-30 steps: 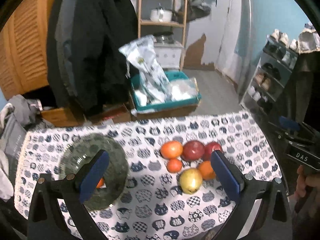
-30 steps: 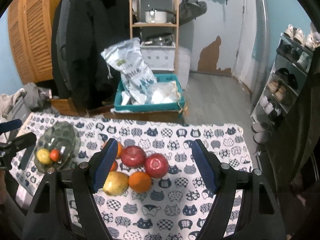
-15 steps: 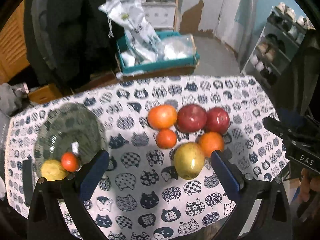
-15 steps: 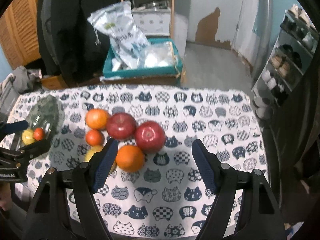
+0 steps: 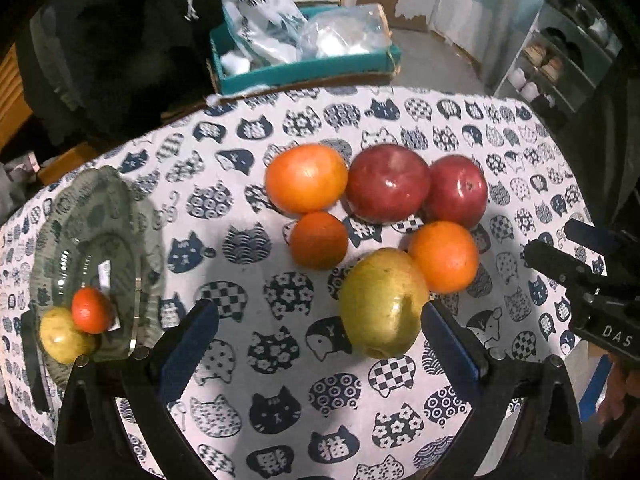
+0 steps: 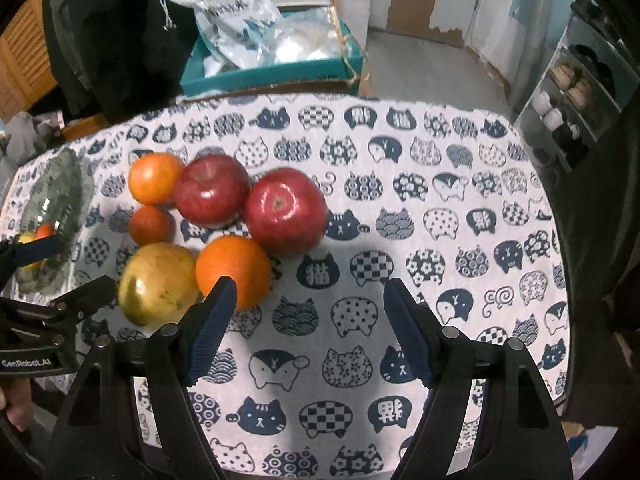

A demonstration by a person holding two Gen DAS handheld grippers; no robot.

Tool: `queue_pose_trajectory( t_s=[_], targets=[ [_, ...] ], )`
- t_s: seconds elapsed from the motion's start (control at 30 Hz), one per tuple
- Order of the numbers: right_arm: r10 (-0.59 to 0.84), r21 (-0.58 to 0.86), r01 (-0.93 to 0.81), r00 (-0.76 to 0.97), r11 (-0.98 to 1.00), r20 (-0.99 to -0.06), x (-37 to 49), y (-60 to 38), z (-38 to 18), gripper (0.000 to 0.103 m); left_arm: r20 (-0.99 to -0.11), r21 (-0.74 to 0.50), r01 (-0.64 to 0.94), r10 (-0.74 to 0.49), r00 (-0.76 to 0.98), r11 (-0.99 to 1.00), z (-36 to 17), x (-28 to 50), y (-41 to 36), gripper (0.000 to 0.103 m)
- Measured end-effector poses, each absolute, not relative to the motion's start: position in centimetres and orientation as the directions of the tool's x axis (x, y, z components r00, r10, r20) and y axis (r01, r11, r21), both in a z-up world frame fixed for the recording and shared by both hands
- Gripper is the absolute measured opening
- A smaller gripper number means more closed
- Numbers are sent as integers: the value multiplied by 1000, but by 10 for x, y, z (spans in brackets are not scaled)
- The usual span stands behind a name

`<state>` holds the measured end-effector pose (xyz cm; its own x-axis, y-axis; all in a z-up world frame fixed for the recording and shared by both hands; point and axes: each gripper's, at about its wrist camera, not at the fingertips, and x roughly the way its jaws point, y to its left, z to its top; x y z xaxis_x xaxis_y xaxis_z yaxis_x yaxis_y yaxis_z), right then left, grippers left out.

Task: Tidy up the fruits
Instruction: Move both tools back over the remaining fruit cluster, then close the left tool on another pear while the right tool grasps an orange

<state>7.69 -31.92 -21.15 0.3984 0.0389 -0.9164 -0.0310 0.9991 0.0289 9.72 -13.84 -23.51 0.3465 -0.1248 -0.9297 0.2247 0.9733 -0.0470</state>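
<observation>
Six loose fruits cluster on the cat-print cloth of the desk [image 5: 248,360]: two red apples [image 5: 387,182] [image 5: 456,190], three orange fruits [image 5: 306,178] [image 5: 319,240] [image 5: 443,257] and one yellow-green fruit [image 5: 383,302], with two more small fruits, one orange [image 5: 91,310] and one yellow [image 5: 64,336], in the glass dish [image 5: 100,216] at the left. The left wrist view shows the dish's contents plainly, while the right wrist view catches them only at its edge. The left gripper [image 5: 320,332] and right gripper [image 6: 309,312] each hold their fingers wide apart, gripping nothing.
</observation>
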Motion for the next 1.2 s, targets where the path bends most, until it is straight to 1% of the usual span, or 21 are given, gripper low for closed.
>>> queue_pose_trajectory(
  t_s=[0.17,0.4,0.47,0.57,0.63,0.67,0.7,0.73,0.87,1.0,1.2],
  targets=[
    [31,30,-8,371,1000,-928,79,-325,-224,76,-938,-77,243,-153,312,967,-247,101,-151,102],
    [30,44,29,363,999,-931,78,-337,-229,76,-948,-85,264,-159,275,961,-264,109,-165,101],
    [30,45,32,361,998,-932,78,-339,-230,76,-950,-98,264,-169,263,960,-268,111,-168,98],
    [30,47,37,360,998,-933,78,-340,-231,76,-951,-122,264,-189,244,957,-274,113,-172,89],
    [31,47,38,359,998,-933,79,-341,-232,76,-952,-133,275,-200,232,952,-277,113,-174,80],
    [31,48,37,358,998,-933,79,-341,-232,76,-954,-132,279,-198,224,951,-280,114,-176,78],
    [33,49,36,356,998,-934,80,-340,-233,76,-955,-135,280,-200,219,950,-282,114,-176,71],
    [35,50,35,355,998,-934,80,-340,-234,76,-954,-147,286,-212,211,947,-284,114,-177,68],
    [45,58,27,348,998,-936,81,-337,-237,76,-950,-143,296,-215,226,945,-282,111,-176,67],
    [74,85,18,333,996,-940,84,-333,-242,76,-952,-116,289,-189,240,950,-280,107,-170,67],
    [134,138,-7,301,990,-944,91,-318,-252,76,-950,-115,248,-180,256,962,-273,104,-148,67]
  ],
)
